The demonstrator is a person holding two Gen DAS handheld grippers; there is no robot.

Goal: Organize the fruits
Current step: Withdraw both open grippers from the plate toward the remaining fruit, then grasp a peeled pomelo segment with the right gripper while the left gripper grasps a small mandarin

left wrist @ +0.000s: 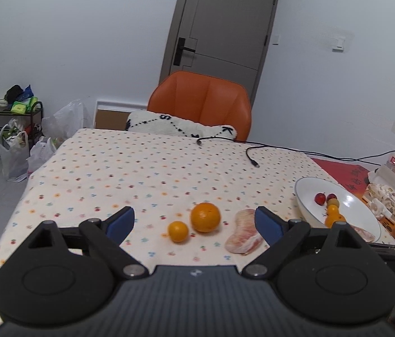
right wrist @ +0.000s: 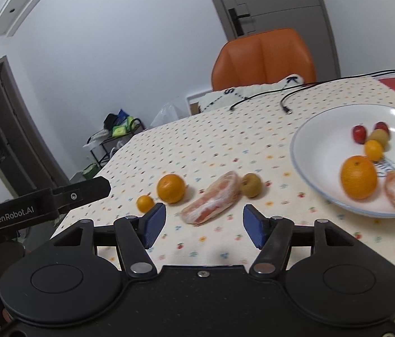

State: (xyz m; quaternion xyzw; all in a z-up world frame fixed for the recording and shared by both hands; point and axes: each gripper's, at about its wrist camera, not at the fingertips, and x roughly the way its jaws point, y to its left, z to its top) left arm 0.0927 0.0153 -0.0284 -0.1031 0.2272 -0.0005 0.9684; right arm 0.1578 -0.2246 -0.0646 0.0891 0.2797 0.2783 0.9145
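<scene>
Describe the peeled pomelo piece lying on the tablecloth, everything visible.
The pomelo piece is a peeled, curved wedge, pink-orange flesh under whitish membrane with pale streaks. It lies flat on the dotted tablecloth, outside the white plate, directly ahead of the open right gripper, whose blue pads do not touch it. A small brownish-green fruit sits at its far end, seemingly touching. The large orange lies apart to its left. In the left wrist view it shows again, partly behind a finger.

"GenRobot.AI" reads in pale letters along the black handheld left gripper. Black letters "S" and "K" sit on the white fluffy cushion against the orange chair.
</scene>
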